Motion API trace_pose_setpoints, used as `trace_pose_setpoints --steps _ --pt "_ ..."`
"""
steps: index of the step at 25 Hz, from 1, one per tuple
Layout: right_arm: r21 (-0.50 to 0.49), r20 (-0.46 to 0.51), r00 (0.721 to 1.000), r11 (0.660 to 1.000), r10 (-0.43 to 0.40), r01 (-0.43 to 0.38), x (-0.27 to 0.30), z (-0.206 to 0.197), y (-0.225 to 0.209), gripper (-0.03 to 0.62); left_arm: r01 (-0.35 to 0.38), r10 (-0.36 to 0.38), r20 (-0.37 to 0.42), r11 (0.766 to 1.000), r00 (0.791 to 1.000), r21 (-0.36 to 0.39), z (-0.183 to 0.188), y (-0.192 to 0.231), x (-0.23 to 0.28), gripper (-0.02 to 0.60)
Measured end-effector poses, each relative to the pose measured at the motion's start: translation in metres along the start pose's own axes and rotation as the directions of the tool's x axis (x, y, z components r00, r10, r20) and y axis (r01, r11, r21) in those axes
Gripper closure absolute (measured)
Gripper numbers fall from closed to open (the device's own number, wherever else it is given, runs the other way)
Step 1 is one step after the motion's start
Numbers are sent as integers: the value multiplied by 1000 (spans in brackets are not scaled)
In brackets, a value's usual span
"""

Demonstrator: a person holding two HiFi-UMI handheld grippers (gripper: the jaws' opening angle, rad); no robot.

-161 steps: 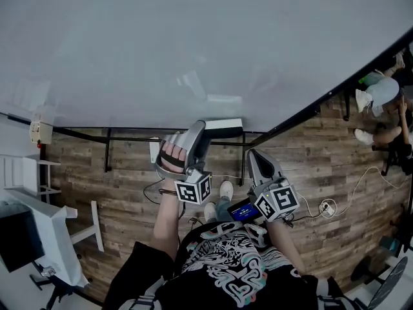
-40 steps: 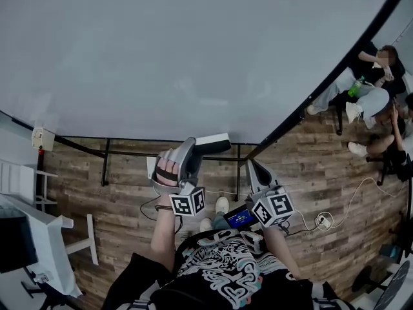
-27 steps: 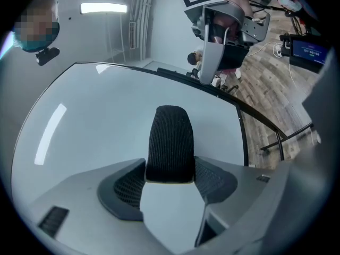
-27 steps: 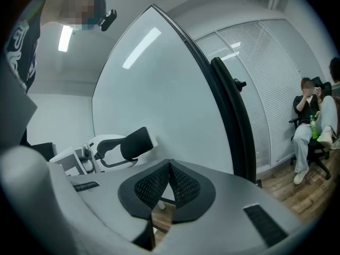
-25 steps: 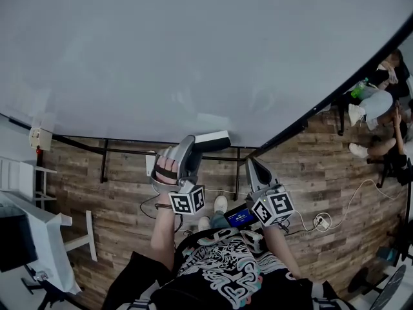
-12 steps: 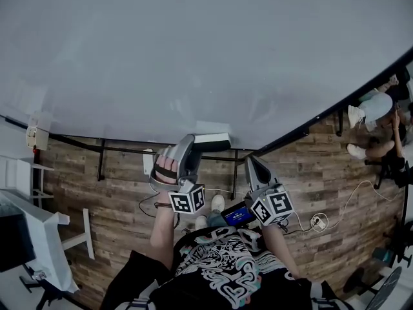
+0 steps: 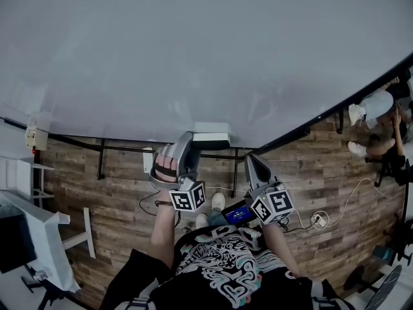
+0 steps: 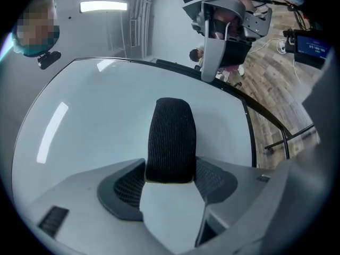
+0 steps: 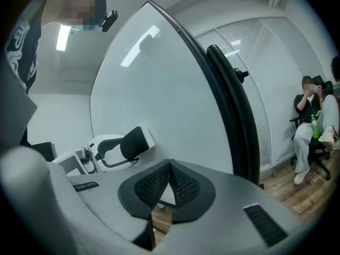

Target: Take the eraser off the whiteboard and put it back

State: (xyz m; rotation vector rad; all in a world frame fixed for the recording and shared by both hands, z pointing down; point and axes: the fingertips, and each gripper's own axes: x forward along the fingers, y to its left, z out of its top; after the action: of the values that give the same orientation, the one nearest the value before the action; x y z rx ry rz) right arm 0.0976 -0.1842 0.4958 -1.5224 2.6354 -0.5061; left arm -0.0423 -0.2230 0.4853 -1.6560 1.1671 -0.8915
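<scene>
The eraser point(image 8: 171, 139) has a black felt face and a white body. My left gripper point(image 8: 171, 169) is shut on its near end, with a pad on each side. In the head view the eraser point(image 7: 211, 140) sticks out ahead of the left gripper point(image 7: 191, 142) at the lower edge of the whiteboard point(image 7: 206, 50). The right gripper view shows the eraser point(image 9: 135, 141) close against the board's face point(image 9: 159, 89); I cannot tell whether it touches. My right gripper point(image 9: 169, 166) is shut and holds nothing. It hangs to the right of the left gripper, near the board's black frame point(image 9: 228, 100).
The whiteboard stands on a black frame with legs point(image 7: 103, 157) over a wood-plank floor point(image 7: 322, 166). A seated person point(image 9: 311, 116) is at the far right. A white stand point(image 7: 39, 237) is at the left. Cables and a power strip point(image 7: 316, 219) lie on the floor.
The left gripper keeps its hold on the eraser at the board's lower edge. Only the head view has shifted a little; the right gripper has stayed put.
</scene>
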Motion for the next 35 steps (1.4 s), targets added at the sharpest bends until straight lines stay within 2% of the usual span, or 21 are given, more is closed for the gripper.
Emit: trace_pose_setpoints --steps 18,24,30,35 --pt "-11 7 1000 1000 -27 27 -9 2 6 579 -5 5 6 998 1000 -56 0 -2 3 301" --pt "-18 14 999 999 -36 37 -16 3 10 579 12 -11 11 995 1000 -99 3 -5 4 219" --pt "-22 23 999 999 -38 38 -21 3 15 579 25 -24 12 991 1000 -132 2 -7 3 172" --pt "-26 34 998 998 -48 48 -32 5 20 579 47 -53 -16 968 998 -245 -8 -13 -7 131"
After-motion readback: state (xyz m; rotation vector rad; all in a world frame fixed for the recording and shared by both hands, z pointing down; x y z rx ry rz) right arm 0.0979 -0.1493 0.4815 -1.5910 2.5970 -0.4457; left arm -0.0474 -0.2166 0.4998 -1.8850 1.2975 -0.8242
